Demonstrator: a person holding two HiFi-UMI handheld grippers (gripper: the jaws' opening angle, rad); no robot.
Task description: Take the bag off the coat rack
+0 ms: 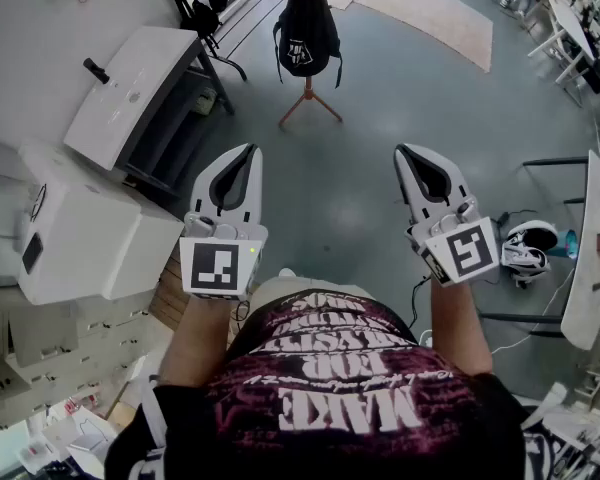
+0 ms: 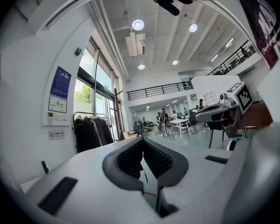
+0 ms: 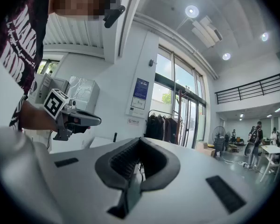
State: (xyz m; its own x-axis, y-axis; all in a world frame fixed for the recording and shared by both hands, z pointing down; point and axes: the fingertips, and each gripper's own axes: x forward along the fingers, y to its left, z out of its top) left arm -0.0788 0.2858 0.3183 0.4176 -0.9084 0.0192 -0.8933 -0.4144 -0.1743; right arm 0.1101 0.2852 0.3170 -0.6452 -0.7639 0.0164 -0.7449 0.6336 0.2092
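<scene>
— Where is the bag?

— The black bag [image 1: 305, 30] hangs on the coat rack [image 1: 309, 96] at the top of the head view, with straps down both sides. The rack's legs spread out on the grey floor [image 1: 360, 178] right under it.

— Is either tool on it?

— No. Both are well apart from the bag, held out in front of the person with bare floor between. The left gripper [image 1: 248, 152] has its jaws together and nothing in them. Its own view shows the ribbed pads meeting at the tip. The right gripper [image 1: 403, 152] is the same, jaws closed with nothing between them.

— How do the two sit?

— Side by side and level in the head view, both pointing toward the rack. The bag is roughly in line with the gap between them.

— And around them?

— To the left is a white machine [image 1: 85, 238], and beyond it a white cabinet [image 1: 130, 93] with a sloped top. To the right is the edge of a white table [image 1: 588, 268], with a black-and-white object [image 1: 528, 248] on the floor beside it. I can't tell what that is. A pale mat [image 1: 430, 8] lies past the rack. The gripper views show a rail of dark clothes [image 2: 91, 132] next to tall windows, and a blue poster [image 2: 59, 88] on the white wall.
</scene>
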